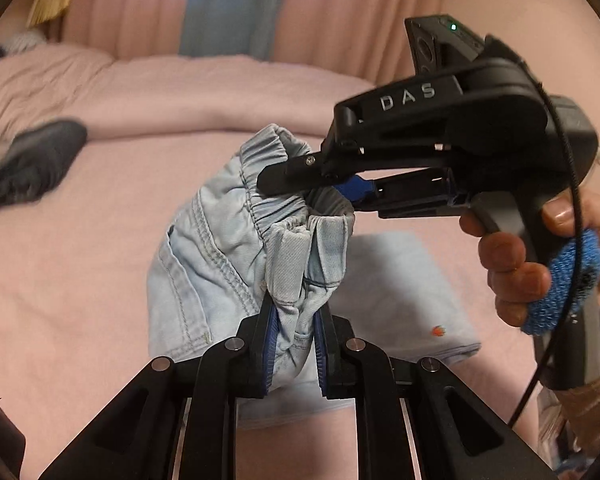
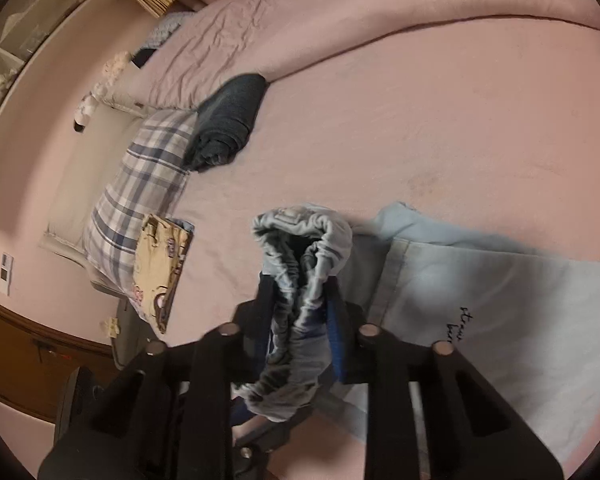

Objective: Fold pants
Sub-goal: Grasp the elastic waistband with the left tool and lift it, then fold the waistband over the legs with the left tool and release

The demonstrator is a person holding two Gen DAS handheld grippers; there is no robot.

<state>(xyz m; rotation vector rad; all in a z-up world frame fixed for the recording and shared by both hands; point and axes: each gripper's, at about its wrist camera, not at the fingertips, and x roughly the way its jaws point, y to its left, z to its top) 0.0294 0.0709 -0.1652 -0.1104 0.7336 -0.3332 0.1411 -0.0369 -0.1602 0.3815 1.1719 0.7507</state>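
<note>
— Fingers first: on the left gripper [image 1: 294,350] they are clamped on a bunched fold of the pale denim pants [image 1: 220,256], the blue pads pressed into the cloth from both sides.

— And the right gripper [image 1: 300,178]?

— Its fingers are closed too, pinching the elastic waistband a little further along, coming in from the side. In its own view the gathered band sits squeezed between them.

— Why two grips so close together?

— My guess is that both hold the waist end so the pants hang clear of the bed [image 1: 100,280] and can be shaken straight or laid flat. The garment is lifted, not resting.

— What lies under it?

— A light blue garment [image 2: 500,300] spread flat on the pink sheet, with a small dark script on it; probably already folded or waiting.

— Further off?

— A dark rolled garment [image 2: 228,120] well apart, beside a plaid pillow [image 2: 140,192], then a rumpled pink duvet [image 2: 220,48] at the far side.
</note>
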